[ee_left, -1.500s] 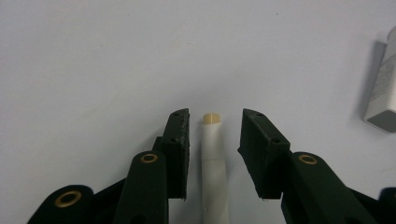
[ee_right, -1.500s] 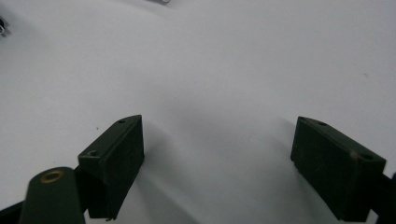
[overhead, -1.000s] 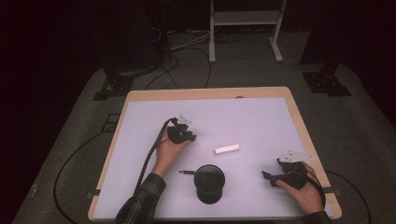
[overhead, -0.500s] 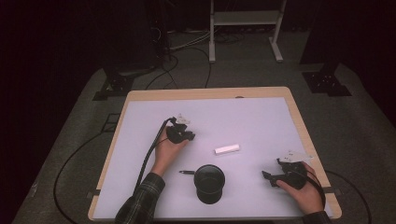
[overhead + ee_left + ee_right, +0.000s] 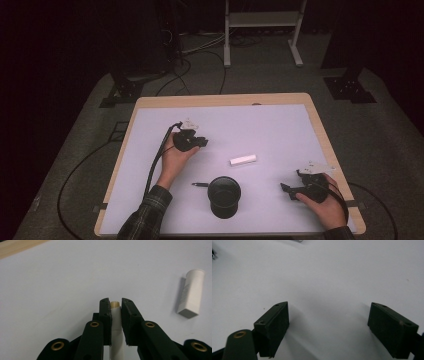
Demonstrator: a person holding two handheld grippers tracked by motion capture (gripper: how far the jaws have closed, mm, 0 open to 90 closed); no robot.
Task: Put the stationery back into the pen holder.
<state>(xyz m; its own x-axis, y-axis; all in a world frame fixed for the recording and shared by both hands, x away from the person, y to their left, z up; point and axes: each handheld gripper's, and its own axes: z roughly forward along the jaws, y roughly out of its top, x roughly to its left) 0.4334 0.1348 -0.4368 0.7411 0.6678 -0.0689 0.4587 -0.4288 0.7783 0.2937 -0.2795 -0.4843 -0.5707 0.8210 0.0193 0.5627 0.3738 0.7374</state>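
Nothing had visibly shifted since the earlier frames. Left gripper stayed clamped on a white tube with a tan tip, its white cap lying at frame centre; recapping probably needed straight alignment. Right gripper, lower right, stood open. Beside the black cup, the high view lost the tube.

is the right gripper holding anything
No, in the right gripper view the right gripper has its jaws spread wide apart with nothing but bare white table between them.
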